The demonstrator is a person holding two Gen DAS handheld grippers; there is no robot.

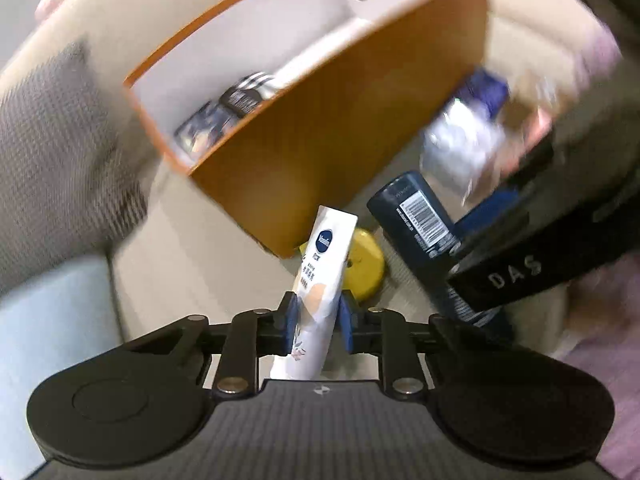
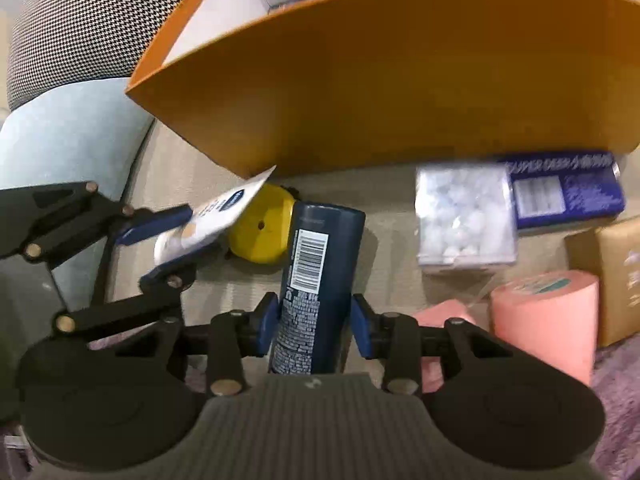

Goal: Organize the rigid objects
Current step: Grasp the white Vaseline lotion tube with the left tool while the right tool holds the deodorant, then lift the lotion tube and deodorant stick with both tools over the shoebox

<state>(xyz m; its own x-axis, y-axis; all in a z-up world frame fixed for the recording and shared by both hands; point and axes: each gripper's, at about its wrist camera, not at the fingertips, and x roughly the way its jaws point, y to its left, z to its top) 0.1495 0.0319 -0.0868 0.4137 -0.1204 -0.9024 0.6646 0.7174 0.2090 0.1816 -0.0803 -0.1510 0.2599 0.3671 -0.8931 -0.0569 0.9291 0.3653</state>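
Between blue pads, white logo tube (image 1: 316, 280)

Count of things around the orange box

One orange box (image 2: 400, 80); one white Vaseline tube (image 1: 320, 280); one dark blue bottle (image 2: 320, 280); one yellow round disc (image 2: 262, 226); one clear box of white balls (image 2: 464, 220); one blue carton (image 2: 568, 192); one pink roll (image 2: 544, 320); one brown carton (image 2: 612, 272); two grippers, left gripper (image 1: 316, 320) and right gripper (image 2: 314, 320).
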